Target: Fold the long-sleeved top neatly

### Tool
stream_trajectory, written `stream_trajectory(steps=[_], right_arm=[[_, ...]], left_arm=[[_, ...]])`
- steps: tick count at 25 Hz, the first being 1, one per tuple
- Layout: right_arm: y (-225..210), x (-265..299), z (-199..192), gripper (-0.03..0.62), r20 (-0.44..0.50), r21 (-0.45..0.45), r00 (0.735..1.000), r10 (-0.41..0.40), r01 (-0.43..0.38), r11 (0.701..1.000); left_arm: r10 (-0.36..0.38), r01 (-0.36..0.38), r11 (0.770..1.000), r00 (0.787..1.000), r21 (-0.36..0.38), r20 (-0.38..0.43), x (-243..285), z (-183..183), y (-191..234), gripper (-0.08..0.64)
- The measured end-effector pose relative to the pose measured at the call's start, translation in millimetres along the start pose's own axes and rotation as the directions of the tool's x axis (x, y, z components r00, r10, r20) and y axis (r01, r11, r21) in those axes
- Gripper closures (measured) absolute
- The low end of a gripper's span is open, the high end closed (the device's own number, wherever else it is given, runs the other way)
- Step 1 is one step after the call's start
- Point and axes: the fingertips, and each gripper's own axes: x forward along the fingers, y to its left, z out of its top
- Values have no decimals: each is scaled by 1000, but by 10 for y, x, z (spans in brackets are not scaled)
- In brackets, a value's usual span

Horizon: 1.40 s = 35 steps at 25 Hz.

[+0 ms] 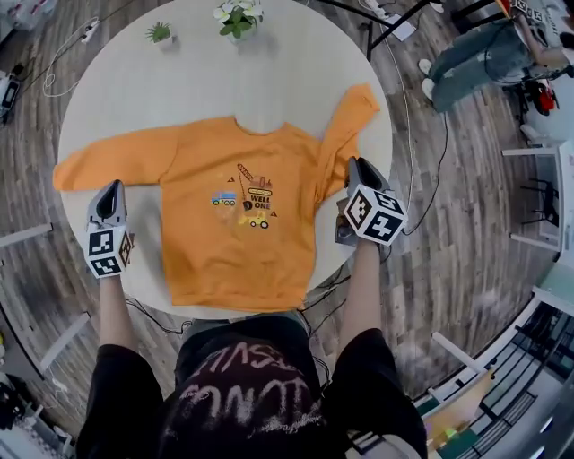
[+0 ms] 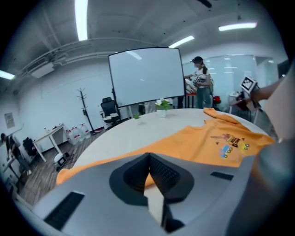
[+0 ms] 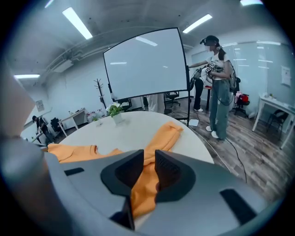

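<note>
On the round pale table, in the middle of the head view, the orange long-sleeved top lies flat and front up. It has a crane and truck print on the chest, and its hem is toward the person. One sleeve stretches straight out to the left of the frame. The other sleeve bends up toward the upper right, its cuff near the table's rim.

The left tongs are pressed together with nothing between them. They hang just below the outstretched sleeve, left of the garment's body. The right tongs stand slightly spread, with the bent sleeve's orange cloth lying in the gap and the pads not closed on it. They sit at the right edge of the top's body, at the lower end of that sleeve.

A small potted plant and a larger one stand on the table at the top of the frame. A person in jeans is beyond the table at the upper right. A large white screen shows in both tongs' views.
</note>
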Motion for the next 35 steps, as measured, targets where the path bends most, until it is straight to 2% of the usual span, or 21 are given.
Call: stream_trajectory(steps=[3, 6, 8, 11, 12, 14, 15, 21, 28, 31, 35], right_arm=[[-251, 385, 93, 480, -17, 62, 1000, 20, -19, 998], [-413, 784, 169, 452, -32, 139, 998, 54, -49, 989], [-467, 1045, 197, 425, -49, 199, 996, 80, -69, 977], [-555, 1298, 171, 420, -97, 253, 993, 69, -43, 967], [-576, 1339, 144, 435, -114, 253, 992, 55, -25, 967], [-604, 1350, 81, 540, -133, 236, 991, 24, 8, 972], [-615, 1328, 62, 568, -132, 228, 991, 17, 14, 974], [-775, 854, 216, 571, -31, 223, 999, -8, 14, 975], [-1153, 56, 291, 571, 44, 216, 994, -96, 84, 973], [-1435, -351, 178, 571, 56, 226, 986, -154, 137, 964], [-1867, -808, -214, 571, 30, 274, 971, -239, 222, 936]], left_arm=[[-80, 86, 990, 995, 111, -59, 94, 69, -682, 551], [-126, 141, 979, 986, 147, -109, 108, 76, -1139, 551], [-162, 189, 962, 976, 198, -145, 121, 53, -1390, 551], [-202, 257, 927, 956, 273, -211, 129, -94, -1667, 551], [-208, 269, 921, 952, 282, -226, 125, -145, -1712, 551], [-216, 280, 920, 947, 276, -239, 111, -211, -1750, 551], [-220, 282, 920, 946, 271, -237, 114, -216, -1757, 551], [-251, 296, 911, 950, 286, -185, 104, -113, -1813, 551], [-291, 323, 893, 946, 312, -145, -103, -47, -1881, 551], [-312, 341, 879, 940, 332, -140, -192, -32, -1961, 551], [-334, 363, 864, 932, 350, -143, -249, -48, -2074, 551]])
